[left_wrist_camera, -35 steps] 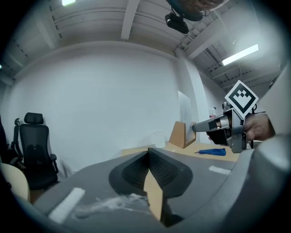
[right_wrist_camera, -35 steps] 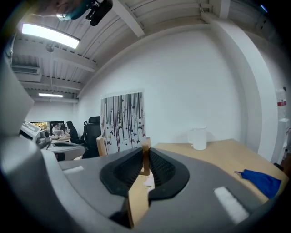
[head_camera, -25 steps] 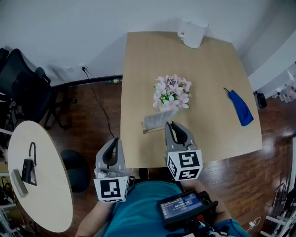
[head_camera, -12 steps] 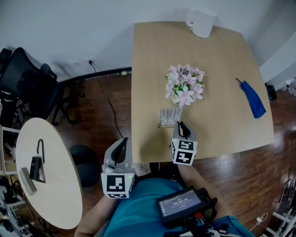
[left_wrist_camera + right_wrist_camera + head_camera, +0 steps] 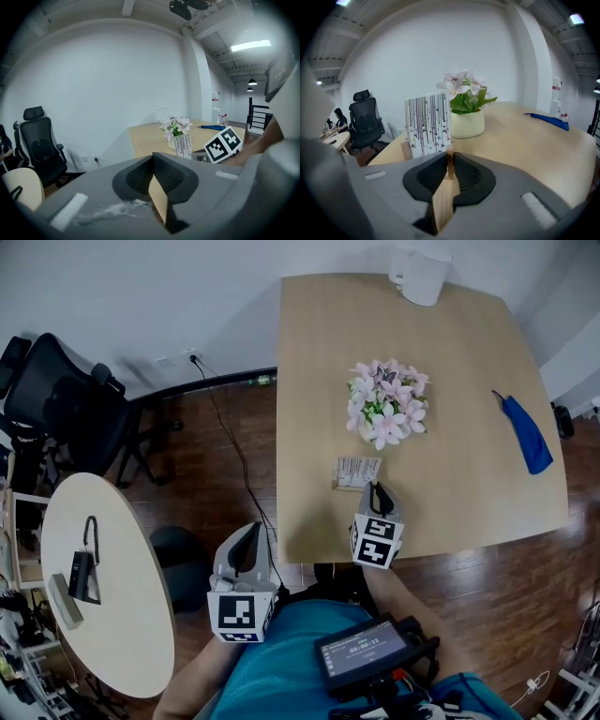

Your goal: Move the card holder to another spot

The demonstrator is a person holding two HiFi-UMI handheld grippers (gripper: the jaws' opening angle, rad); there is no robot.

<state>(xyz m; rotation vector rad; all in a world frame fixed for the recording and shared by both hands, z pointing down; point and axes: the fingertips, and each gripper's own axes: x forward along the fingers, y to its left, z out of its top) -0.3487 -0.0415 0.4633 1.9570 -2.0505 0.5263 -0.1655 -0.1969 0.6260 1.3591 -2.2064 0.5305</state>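
The card holder is a small wooden base with a striped card standing upright in it. It rests on the wooden table, just in front of the flower pot. My right gripper reaches it from the near side and is shut on the near end of the wooden base. Its jaws have just been opening a little, with the wood still between the pads. My left gripper hangs off the table's near left corner, shut and empty.
A white jug stands at the table's far edge. A blue cloth lies at its right. Left of the table are a dark floor, a black office chair and a round white table with small items.
My right gripper has come down with the card holder, which went from raised and tilted to standing upright on the table by the flowers. The left gripper sank slightly.
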